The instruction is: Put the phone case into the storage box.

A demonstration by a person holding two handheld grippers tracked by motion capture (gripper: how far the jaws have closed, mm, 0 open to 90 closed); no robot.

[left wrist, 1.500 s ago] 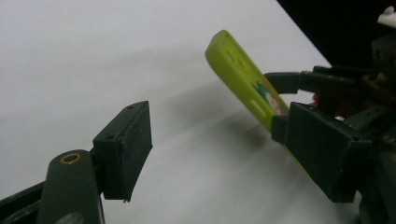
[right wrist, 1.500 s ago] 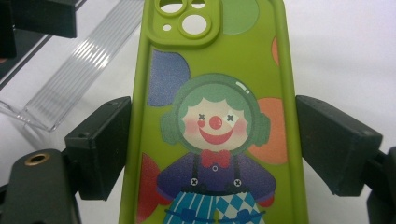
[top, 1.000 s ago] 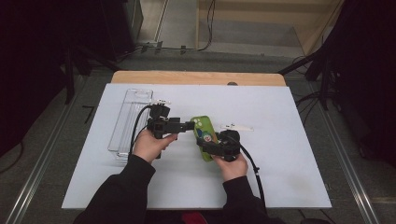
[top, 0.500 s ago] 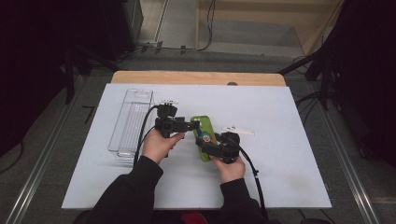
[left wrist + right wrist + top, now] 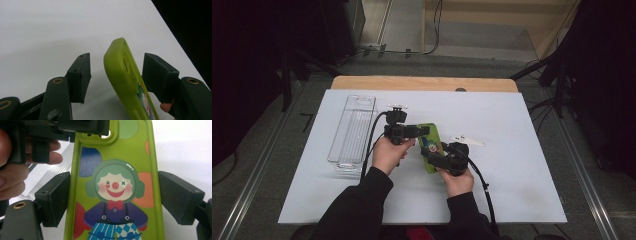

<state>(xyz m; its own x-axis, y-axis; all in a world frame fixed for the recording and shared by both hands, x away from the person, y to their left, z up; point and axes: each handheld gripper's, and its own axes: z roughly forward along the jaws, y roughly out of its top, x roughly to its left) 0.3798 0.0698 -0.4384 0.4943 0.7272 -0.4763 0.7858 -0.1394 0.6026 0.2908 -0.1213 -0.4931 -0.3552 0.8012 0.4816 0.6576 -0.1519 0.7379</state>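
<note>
Above the white bench [image 5: 512,200], we see the right tongs [image 5: 432,156] clamped across the width of a lime-green phone case [image 5: 430,145] printed with a clown, the pads pressing both long edges. The left tongs [image 5: 422,131] have just been closing around the case's camera end; in the left gripper view the case [image 5: 122,75] stands between half-open jaws, one pad apart from it, the other close behind it. The case hangs raised over the bench's middle, right of a clear plastic tray [image 5: 352,132].

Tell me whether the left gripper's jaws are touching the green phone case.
Apart on one side: the left gripper view shows the case between the left gripper jaws, with white table in the gap beside one pad; the other pad's contact is unclear.
</note>
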